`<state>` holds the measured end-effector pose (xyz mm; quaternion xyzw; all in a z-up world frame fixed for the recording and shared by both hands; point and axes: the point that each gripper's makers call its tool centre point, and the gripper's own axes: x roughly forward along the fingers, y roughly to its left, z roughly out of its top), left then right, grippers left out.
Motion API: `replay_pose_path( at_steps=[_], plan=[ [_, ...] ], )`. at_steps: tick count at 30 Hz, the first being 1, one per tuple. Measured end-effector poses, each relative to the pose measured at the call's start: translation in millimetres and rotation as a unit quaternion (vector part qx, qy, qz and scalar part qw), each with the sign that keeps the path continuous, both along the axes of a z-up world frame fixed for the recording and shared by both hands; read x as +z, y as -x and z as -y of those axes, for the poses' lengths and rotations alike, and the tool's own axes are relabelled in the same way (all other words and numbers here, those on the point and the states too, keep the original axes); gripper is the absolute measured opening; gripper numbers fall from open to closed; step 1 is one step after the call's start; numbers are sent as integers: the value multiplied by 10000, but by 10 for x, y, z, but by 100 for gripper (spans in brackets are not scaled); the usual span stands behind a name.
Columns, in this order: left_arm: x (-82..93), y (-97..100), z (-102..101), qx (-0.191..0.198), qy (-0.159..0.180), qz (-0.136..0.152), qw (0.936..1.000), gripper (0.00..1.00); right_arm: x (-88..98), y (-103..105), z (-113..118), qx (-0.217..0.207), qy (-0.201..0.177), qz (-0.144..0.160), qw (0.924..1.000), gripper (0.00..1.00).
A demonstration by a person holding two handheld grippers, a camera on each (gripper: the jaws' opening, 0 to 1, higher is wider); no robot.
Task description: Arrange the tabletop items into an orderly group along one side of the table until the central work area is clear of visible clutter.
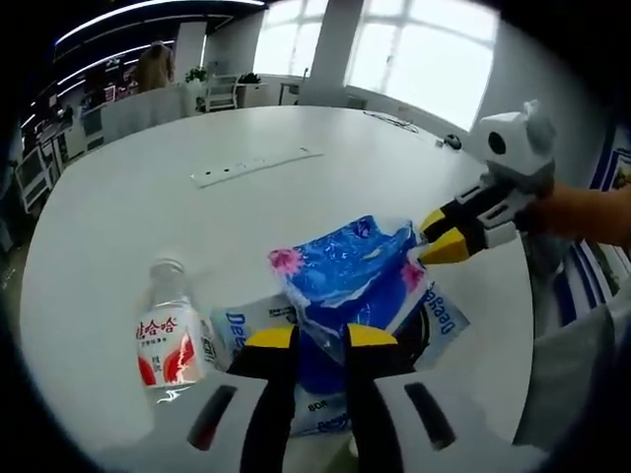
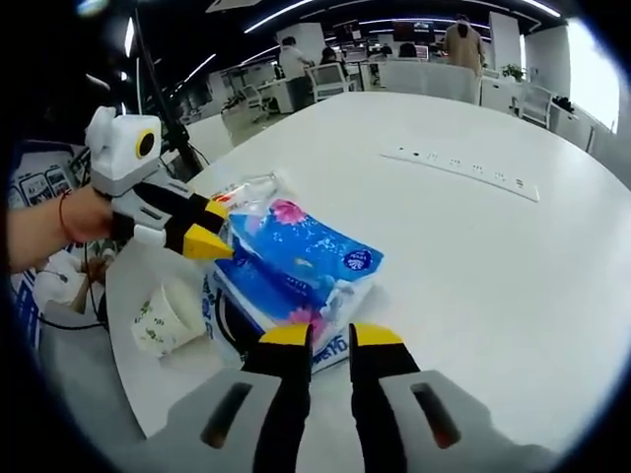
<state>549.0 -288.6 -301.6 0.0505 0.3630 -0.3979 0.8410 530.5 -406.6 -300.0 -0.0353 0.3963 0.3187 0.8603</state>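
So from my left tool (image 1: 320, 338) I'm looking straight down at the blue tissue pack (image 1: 345, 281). It's a soft plastic pack, bright blue with pink flowers on the corners and a crinkly, shiny wrap. My left tool's yellow tips sit nearly together against the pack's near edge, but I can't tell if they've actually got hold of the plastic. The pack lies on top of a white-and-blue tissue box (image 1: 258, 322) with blue lettering on its side.

Just left of the pack stands a small bottle (image 1: 169, 340) with a white and red label, upright on the white counter (image 1: 148, 197).

On the pack's other side, my right tool (image 1: 441, 236) pinches the wrap's far corner. In the right gripper view its own tips (image 2: 332, 336) are close together at the pack's (image 2: 301, 258) edge, with a paper cup (image 2: 166, 320) lying tipped over beside the pack.

Farther out past the pack, a white power strip (image 1: 254, 166) lies flat.
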Motion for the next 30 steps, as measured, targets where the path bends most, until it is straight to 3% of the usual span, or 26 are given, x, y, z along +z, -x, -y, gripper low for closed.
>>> replay_pose_path(
  at_steps=[21,30],
  plan=[
    [-14,-1,54,-31,0,-3,10000,8,-13,-12,-13,49,50,-35,10000,3],
    [36,18,114,-58,-52,33,10000,5,93,-30,14,-40,-42,50,10000,1]
  ],
)
